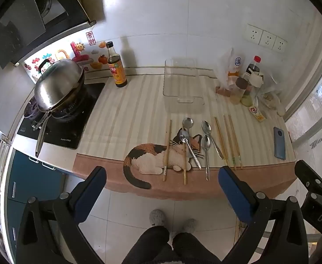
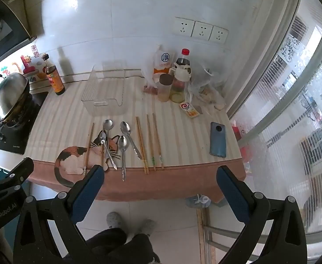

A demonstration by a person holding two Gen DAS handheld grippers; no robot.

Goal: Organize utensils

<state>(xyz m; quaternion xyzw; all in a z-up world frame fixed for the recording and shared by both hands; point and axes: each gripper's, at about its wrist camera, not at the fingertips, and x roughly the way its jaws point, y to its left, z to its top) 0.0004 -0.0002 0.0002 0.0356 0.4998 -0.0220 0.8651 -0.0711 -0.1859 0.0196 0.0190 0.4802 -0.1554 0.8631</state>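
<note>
Several metal spoons (image 1: pixel 206 148) (image 2: pixel 123 148) and wooden chopsticks (image 1: pixel 231 139) (image 2: pixel 151 140) lie side by side on the striped cat-print tablecloth (image 1: pixel 125 114) (image 2: pixel 178 132), near its front edge. One chopstick (image 1: pixel 167 149) (image 2: pixel 89 143) lies apart at the left. A clear plastic organizer tray (image 1: pixel 182 83) (image 2: pixel 104 90) stands empty behind them. My left gripper (image 1: pixel 161 182) is open and empty, held before the table edge. My right gripper (image 2: pixel 160 182) is open and empty too, likewise in front of the table.
A lidded wok (image 1: pixel 59 83) sits on the stove at left. A soy sauce bottle (image 1: pixel 116 66) (image 2: pixel 54 77) stands at the back. Bottles, jars and bags (image 2: pixel 176 79) crowd the back right. A blue phone (image 2: pixel 218 139) lies at right.
</note>
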